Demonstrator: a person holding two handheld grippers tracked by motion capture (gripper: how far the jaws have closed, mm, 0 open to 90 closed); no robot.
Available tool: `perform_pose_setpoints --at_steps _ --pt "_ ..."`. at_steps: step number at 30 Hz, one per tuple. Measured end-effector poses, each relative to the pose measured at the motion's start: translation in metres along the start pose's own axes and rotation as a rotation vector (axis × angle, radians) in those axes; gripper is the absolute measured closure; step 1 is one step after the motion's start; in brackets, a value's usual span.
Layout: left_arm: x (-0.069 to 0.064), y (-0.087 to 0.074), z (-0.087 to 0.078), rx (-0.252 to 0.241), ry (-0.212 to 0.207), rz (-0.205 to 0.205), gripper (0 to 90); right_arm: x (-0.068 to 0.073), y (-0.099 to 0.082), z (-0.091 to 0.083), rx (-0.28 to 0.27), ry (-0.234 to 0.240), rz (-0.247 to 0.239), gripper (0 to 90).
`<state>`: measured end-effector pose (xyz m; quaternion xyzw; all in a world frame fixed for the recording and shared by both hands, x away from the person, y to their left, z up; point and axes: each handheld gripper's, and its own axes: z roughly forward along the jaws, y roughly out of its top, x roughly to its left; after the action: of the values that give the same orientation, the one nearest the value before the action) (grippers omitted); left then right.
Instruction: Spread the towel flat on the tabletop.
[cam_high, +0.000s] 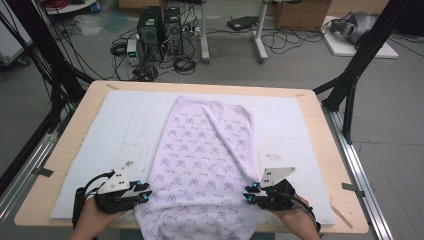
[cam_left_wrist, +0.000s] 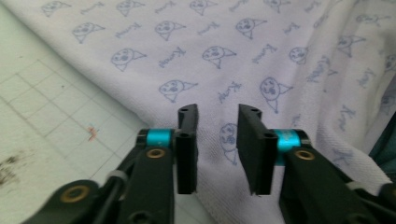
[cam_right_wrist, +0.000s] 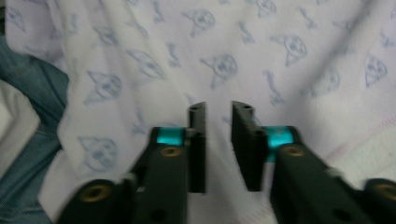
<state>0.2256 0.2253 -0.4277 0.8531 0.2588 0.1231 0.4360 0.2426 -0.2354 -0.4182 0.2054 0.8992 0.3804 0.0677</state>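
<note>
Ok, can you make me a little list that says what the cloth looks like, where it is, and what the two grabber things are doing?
Cloth: pale lilac cloth with small blue prints, spread lengthwise, near end hanging over the table edge
Under it: white mat on a wooden table
Left gripper: at the cloth's left edge, jaws apart, gripping nothing
Right gripper: at the cloth's right edge, jaws apart, gripping nothing

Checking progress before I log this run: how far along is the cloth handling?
Done: the printed lilac garment lies spread lengthwise on the white mat. In hand: the left gripper and right gripper sit at its near side edges, jaws parted, cloth between them but not pinched. Left: gripping and any folding; no fold shows.
</note>
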Motion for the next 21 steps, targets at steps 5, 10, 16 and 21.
perform_pose_setpoints --at_steps 5,10,16,21 --pt "-0.015 -0.003 -0.007 0.017 -0.045 0.027 65.1 0.030 0.001 0.004 -0.032 0.093 -0.071 64.6" --pt "-0.026 -0.015 0.009 0.081 -0.064 0.064 64.9 0.044 -0.009 0.023 0.031 0.128 -0.093 62.7" --pt "-0.035 -0.013 0.009 0.062 -0.035 0.100 88.6 0.044 -0.009 0.024 0.035 0.124 -0.129 88.5" --pt "-0.047 -0.013 -0.007 0.034 -0.058 0.096 89.2 0.051 -0.014 0.004 0.010 0.160 -0.124 89.0"
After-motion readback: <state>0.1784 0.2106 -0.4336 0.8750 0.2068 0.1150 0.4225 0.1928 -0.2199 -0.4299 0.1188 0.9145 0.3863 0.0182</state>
